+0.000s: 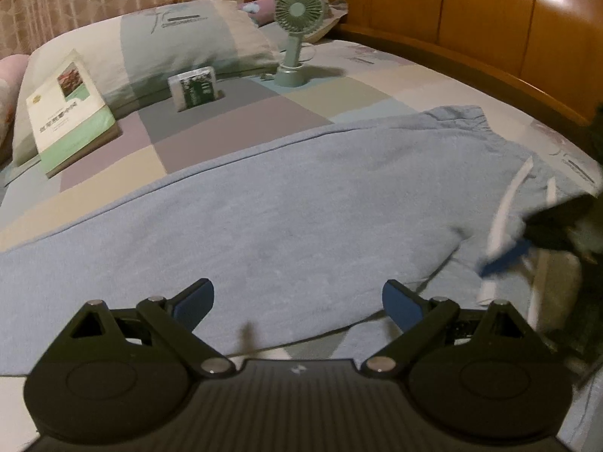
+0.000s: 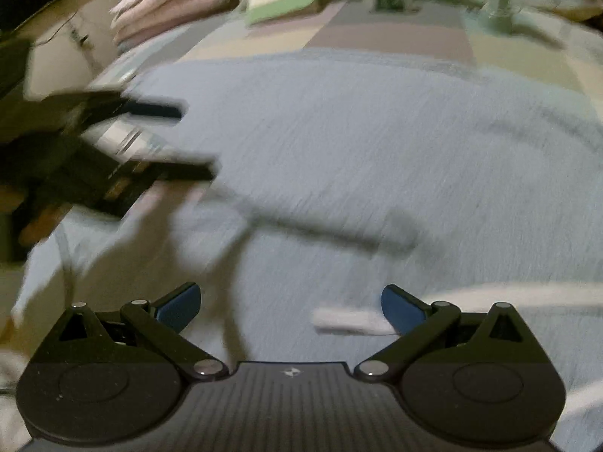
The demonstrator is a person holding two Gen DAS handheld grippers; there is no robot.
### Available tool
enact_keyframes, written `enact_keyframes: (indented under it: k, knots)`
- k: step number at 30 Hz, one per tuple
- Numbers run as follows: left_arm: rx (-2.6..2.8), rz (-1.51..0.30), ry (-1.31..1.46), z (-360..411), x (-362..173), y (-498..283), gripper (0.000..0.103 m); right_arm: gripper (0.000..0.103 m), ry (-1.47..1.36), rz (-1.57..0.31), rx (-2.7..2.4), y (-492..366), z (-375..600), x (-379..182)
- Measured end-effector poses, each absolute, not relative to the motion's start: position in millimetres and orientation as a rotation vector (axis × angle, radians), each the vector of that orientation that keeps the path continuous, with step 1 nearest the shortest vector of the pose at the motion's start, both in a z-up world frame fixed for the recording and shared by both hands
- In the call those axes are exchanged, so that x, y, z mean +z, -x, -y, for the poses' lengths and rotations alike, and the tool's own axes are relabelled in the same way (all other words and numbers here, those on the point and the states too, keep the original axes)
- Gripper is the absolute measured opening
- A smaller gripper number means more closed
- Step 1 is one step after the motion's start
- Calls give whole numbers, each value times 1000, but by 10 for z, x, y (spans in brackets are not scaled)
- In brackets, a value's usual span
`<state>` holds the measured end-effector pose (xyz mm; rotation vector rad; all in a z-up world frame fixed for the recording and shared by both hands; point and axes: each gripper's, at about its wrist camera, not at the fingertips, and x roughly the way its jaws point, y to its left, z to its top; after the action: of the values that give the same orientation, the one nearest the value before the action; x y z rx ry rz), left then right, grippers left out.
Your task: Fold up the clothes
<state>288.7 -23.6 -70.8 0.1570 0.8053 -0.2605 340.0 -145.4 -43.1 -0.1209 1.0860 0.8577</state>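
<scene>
Both tools gape wide, gripping nothing: left gripper point(image 1: 297, 301) and right gripper point(image 2: 290, 307) hover above the near edge of the pale blue garment point(image 1: 286, 211), spread flat across the patchwork bedspread point(image 1: 233, 120). Farther off lie a pillow point(image 1: 158, 49), book point(image 1: 69, 113), and small green fan point(image 1: 297, 30).

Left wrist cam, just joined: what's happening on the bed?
A person holds a gripper in each hand over a light blue garment spread on a patchwork bed sheet. The left gripper is open above the near edge and grips nothing. The right gripper is also open, over the end with white stripes; its view is motion-blurred. No fold is visible yet. A book, a small pack and a desk fan sit by the pillow.
</scene>
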Motion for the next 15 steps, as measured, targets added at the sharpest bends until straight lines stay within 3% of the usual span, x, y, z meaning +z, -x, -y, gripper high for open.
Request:
enact_keyframes:
  k: [5,15]
  knots:
    - [-289,-799,-143,252,-731,-3002,96,103,153,-1071,824,-2998,1511,-289]
    - [-314,-868,-249,445,-1057,-3302,96,103,-129,-978,657,-2528,1604,-338]
